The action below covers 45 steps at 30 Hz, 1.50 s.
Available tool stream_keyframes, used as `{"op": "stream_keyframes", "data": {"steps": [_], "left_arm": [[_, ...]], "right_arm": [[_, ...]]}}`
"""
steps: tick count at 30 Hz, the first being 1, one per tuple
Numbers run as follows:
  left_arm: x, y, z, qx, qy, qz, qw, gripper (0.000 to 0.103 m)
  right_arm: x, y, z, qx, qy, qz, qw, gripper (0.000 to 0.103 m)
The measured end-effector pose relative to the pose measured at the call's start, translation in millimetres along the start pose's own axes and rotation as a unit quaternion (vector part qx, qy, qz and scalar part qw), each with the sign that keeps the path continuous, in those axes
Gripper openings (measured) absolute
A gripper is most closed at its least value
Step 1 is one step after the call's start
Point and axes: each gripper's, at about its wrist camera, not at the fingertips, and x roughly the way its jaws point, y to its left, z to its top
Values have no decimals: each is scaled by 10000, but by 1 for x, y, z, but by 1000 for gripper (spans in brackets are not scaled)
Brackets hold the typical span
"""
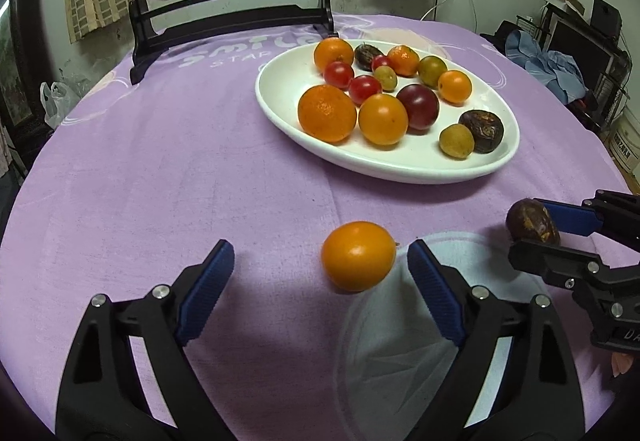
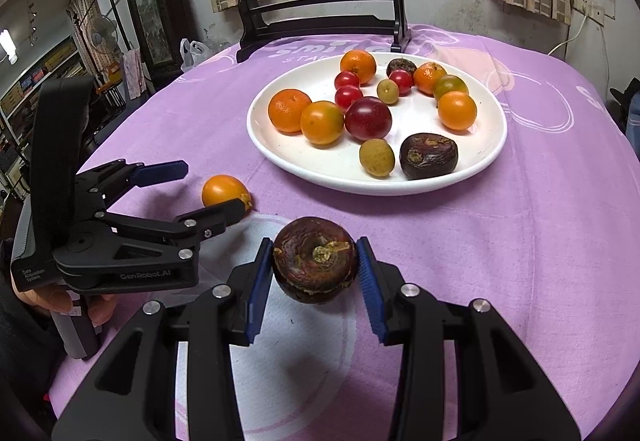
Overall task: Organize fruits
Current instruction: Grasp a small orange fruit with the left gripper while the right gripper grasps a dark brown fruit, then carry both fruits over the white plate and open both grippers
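A white oval plate [image 1: 280,97] [image 2: 260,129] on the purple tablecloth holds several fruits: oranges, red tomatoes, a purple plum, green-yellow fruits and dark brown wrinkled fruits. A loose orange fruit [image 1: 358,256] [image 2: 225,191] lies on the cloth in front of the plate. My left gripper [image 1: 320,265] [image 2: 212,189] is open, and the orange fruit lies between its fingers near the right one. My right gripper [image 2: 316,265] [image 1: 532,237] is shut on a dark brown fruit [image 2: 314,265] [image 1: 532,227], held just above the cloth, in front of the plate.
A dark wooden stand [image 1: 228,17] [image 2: 320,25] with a round painted panel stands at the table's far side behind the plate. A pale round print [image 1: 400,341] [image 2: 300,341] marks the cloth under the grippers. Furniture and clutter surround the table.
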Motion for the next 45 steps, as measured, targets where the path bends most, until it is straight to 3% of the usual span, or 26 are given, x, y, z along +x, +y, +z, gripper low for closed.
{"op": "stream_keyframes", "data": {"steps": [1,4,7,9,10,20,30,34,37,45], "left_arm": [[2,0,0,-16,40,9,10000,88],[6,1,-1,-83,183,-176,9996,71],[7,-3,-2,-29,217,-207,9995,64],[4,-6,-3,51,186,-356,9992,44],[3,-8,-3,63,194,-413,9989,40],[-1,-13,-4,56,192,-393,9990,38],[-22,-5,4,-218,-87,-506,9984,38],[-39,-8,24,-359,-267,-708,9965,38],[-41,-17,47,-257,-345,-639,9970,38],[-8,-36,98,-193,-200,-397,9988,39]], "right_arm": [[0,0,0,8,5,-4,10000,42],[1,-1,0,20,33,-11,10000,42],[2,0,0,4,41,-6,10000,42],[2,0,0,0,33,-8,10000,42],[2,0,0,1,29,-10,10000,42],[0,-1,1,6,-19,-25,10000,42],[-11,-5,5,82,-273,-90,9996,42],[-27,-11,18,183,-597,-129,9980,42],[-31,-20,32,200,-727,-166,9970,42],[-4,-44,62,164,-736,-450,9961,42]]}}
